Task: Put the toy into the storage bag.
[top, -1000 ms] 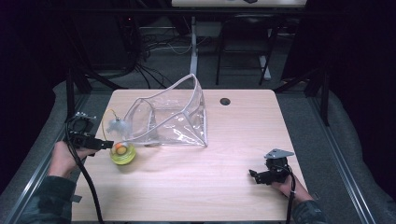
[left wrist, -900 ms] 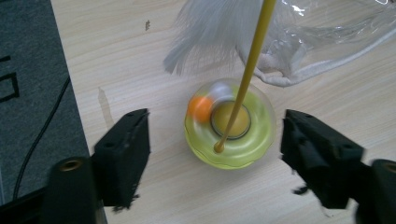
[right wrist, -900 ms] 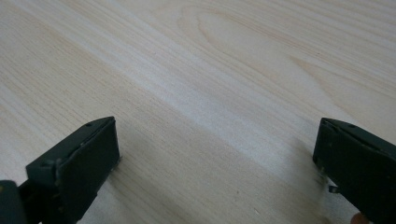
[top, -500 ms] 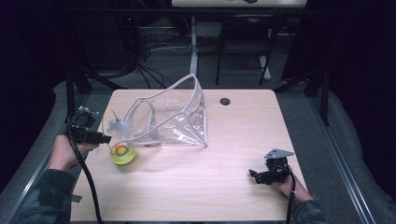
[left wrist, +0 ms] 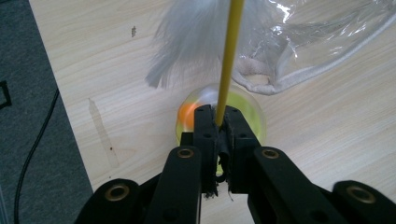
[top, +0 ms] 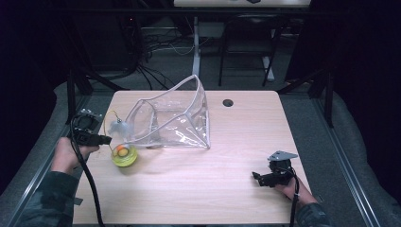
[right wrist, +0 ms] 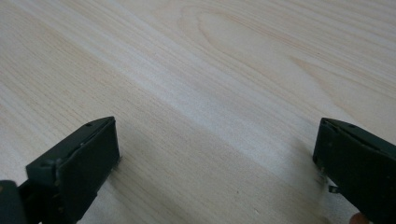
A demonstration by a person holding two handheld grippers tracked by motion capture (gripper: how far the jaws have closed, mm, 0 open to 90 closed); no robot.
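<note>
- Left tool (left wrist: pixel 219 122) clamped on yellow wand (left wrist: pixel 229 56), left of frame, above yellow-green ball (top: pixel 124 154).
- Right tool (right wrist: pixel 217 168) wide open, empty, lower right on tabletop (top: pixel 198 184).
- Clear bag (top: pixel 175 120) mid-frame.

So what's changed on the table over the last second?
The left gripper, shut on the toy's yellow wand, has drawn back toward the table's left edge and slightly away from the person. The feather shifted a little with it. The ball, clear bag and open right gripper stayed put.
</note>
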